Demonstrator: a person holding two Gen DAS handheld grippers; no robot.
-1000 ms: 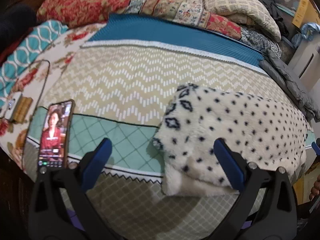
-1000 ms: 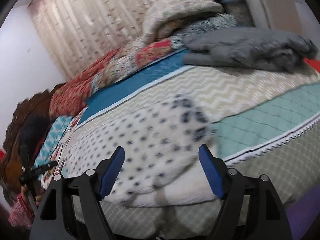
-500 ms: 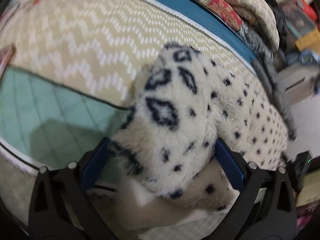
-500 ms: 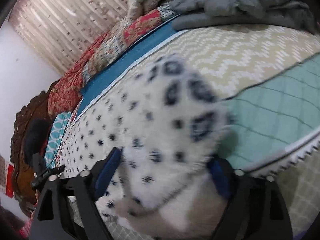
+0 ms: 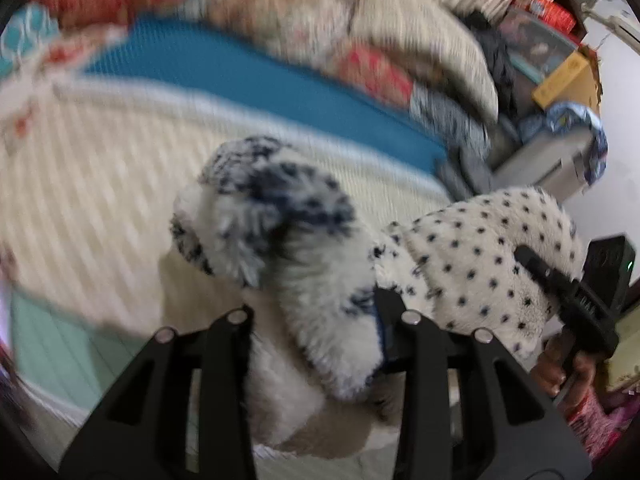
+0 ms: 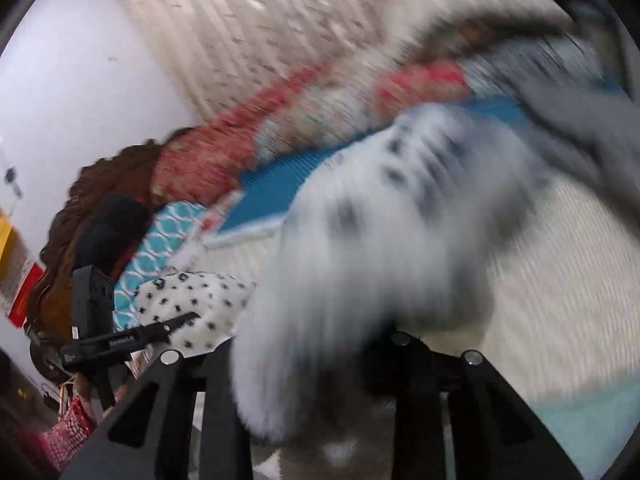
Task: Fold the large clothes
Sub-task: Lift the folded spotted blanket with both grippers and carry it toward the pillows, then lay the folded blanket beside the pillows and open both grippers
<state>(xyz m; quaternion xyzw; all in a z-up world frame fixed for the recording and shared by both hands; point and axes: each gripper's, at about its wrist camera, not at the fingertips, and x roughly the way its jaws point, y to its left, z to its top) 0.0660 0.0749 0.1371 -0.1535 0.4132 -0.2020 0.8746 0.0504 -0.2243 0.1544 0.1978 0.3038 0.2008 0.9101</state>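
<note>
Showing only leftward, a cardboard box (image 5: 568, 80) flanks the fleece garment (image 5: 480, 248).

Open room: the chevron bedspread (image 5: 104, 184) lies bare left of the fleece garment (image 5: 472, 256).
Far edge: piled quilts (image 5: 360, 52) and grey bedding (image 6: 576, 120) wall the bed's back.
Right side: cluttered boxes (image 5: 560, 76) crowd beside the bed.
</note>
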